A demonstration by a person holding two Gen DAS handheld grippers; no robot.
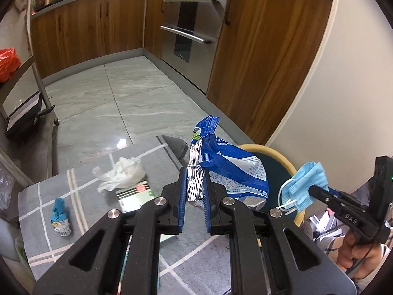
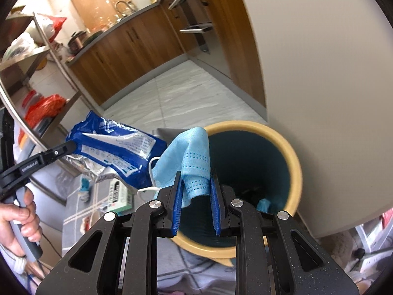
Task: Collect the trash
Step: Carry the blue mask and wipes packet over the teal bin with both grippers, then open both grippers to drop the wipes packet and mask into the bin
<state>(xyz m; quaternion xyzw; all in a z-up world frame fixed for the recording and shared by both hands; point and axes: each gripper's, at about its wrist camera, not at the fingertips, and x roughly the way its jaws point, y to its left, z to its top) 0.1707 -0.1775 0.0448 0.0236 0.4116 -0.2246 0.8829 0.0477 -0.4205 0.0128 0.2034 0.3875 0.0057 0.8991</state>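
1. Over the round yellow-rimmed bin (image 2: 292, 157) with its dark teal inside, your right gripper (image 2: 196, 184) is clamped on the pale blue pleated face mask (image 2: 194, 152)
2. Beside it your left gripper (image 1: 194, 184) pinches the crumpled blue foil wipes packet (image 1: 231, 164), short of the rim; let go early and it lands on the grey mat (image 1: 36, 211)
3. Mask's white ear loop (image 2: 151, 172) may snag a finger

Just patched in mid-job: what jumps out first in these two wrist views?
The left claw is clamped on a crumpled blue foil wrapper, held up beside the yellow-rimmed bin. The right claw grips a light blue face mask right over the bin's mouth. A white tissue lies on the grey table.
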